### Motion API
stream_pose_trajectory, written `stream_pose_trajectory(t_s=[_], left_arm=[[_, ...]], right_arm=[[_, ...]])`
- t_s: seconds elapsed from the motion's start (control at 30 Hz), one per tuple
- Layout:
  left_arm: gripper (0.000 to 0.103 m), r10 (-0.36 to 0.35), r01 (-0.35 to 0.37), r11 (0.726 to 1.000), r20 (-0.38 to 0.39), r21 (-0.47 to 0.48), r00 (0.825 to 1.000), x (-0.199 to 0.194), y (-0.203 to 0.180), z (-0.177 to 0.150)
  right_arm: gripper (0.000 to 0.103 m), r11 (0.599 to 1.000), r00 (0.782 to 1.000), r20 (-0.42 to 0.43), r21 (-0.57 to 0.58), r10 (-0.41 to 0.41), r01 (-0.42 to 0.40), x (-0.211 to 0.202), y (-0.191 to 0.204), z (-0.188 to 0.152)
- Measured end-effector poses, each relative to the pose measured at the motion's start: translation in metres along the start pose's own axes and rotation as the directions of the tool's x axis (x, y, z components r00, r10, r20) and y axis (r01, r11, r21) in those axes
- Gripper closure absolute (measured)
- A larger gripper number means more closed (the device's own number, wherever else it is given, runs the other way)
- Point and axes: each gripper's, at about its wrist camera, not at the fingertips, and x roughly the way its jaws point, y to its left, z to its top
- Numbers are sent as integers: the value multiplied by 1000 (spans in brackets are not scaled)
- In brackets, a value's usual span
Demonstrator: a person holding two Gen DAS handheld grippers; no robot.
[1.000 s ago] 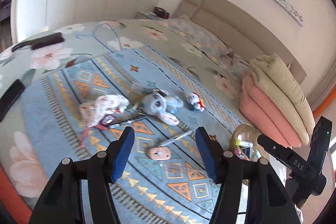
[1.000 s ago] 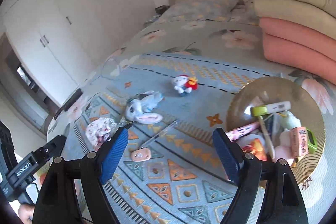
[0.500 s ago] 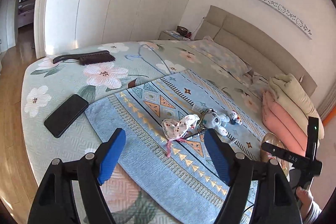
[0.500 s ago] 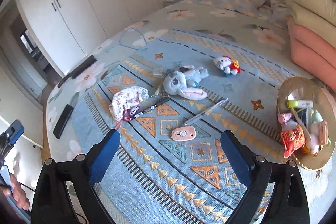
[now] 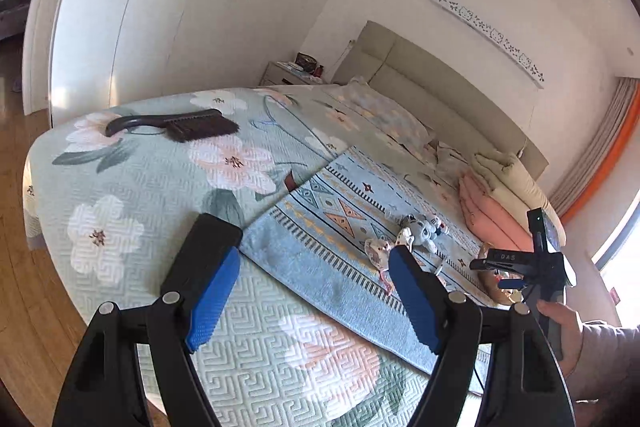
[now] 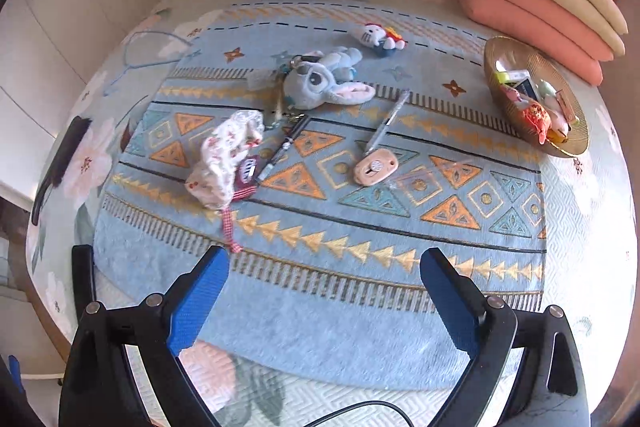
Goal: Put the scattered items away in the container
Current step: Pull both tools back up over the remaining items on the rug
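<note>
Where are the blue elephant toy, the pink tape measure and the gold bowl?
Blue elephant toy (image 6: 316, 83): right wrist view, on its face.
Pink tape measure (image 6: 375, 166): right wrist view, middle of its case.
Gold bowl (image 6: 502, 51): right wrist view, bare inner wall near its far rim.

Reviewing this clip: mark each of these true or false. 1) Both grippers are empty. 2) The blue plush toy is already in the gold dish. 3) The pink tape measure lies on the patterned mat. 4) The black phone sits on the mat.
1) True: the left gripper and right gripper stand open, nothing between them.
2) False: the blue plush toy lies on the patterned mat; the gold dish is apart, to its right.
3) True: the pink tape measure rests there.
4) False: the black phone lies on the floral bedspread, beside the mat.
</note>
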Motion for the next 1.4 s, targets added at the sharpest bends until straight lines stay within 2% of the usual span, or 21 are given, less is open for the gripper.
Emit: stream_pose_trajectory(t_s=[0.07,0.17,0.23,0.33,0.37,0.47,0.53,0.63,0.7,0.77,0.83,0.9,0.93,1.03,1.1,1.13,1.2,1.23,1.27,1.33,1.4], left_arm=[[28,12,-12,1000,-11,-2,1000,-26,6,35],[28,30,-30,998,-3,51,1000,-63,0,93],[28,52,-52,995,3,90,999,-83,-14,134],[27,33,-38,989,40,141,999,-108,-42,193],[24,33,-41,987,57,158,998,-112,-51,210],[24,19,-37,976,84,216,996,-112,-77,248],[23,27,-42,968,63,246,998,-95,-92,262],[23,15,-10,959,-16,283,1000,-56,-112,273],[24,4,11,948,-47,317,999,-34,-130,282],[24,-23,32,922,-27,385,999,-25,-157,301],[24,-51,31,881,29,472,998,-23,-194,333],[24,-86,36,847,70,531,994,-29,-231,371],[23,-103,37,839,91,542,991,-36,-249,390],[23,-152,54,844,141,533,978,-60,-294,437],[23,-176,40,842,204,537,963,-79,-317,456],[23,-178,12,834,249,552,952,-89,-328,464],[22,-198,-53,805,351,591,915,-111,-351,479],[20,-203,-82,792,388,605,899,-119,-363,487],[13,-211,-96,783,408,614,888,-124,-373,493],[1,-227,-94,776,415,623,881,-123,-384,495],[0,-248,-64,771,391,633,886,-105,-384,480]], right_arm=[[7,997,1000,28,-71,-1,3,-31,25,-2],[7,991,991,133,-123,-29,46,-88,42,5],[7,997,979,202,-70,-28,43,-127,34,16],[5,999,949,314,30,-21,12,-178,12,34],[1,998,939,340,61,-43,24,-189,6,40],[1,986,912,395,154,-113,56,-206,-17,53],[1,977,913,387,206,-128,49,-200,-31,60],[1,952,946,303,307,-112,15,-176,-54,66],[1,932,956,277,361,-94,-13,-169,-68,66],[1,926,954,275,378,-115,3,-171,-77,73],[1,928,944,295,373,-145,26,-184,-87,82],[1,930,920,345,364,-187,53,-208,-101,86],[1,930,902,374,362,-215,71,-221,-109,86],[1,914,844,434,380,-315,145,-264,-141,82],[1,903,807,461,385,-369,192,-293,-162,75],[1,892,772,487,394,-409,224,-312,-173,69],[1,854,672,545,437,-501,283,-358,-196,54],[1,833,632,559,469,-537,292,-380,-209,47],[0,820,612,564,496,-554,285,-399,-222,40],[0,817,624,563,527,-542,234,-419,-246,25],[0,820,651,569,553,-501,148,-417,-261,7]])
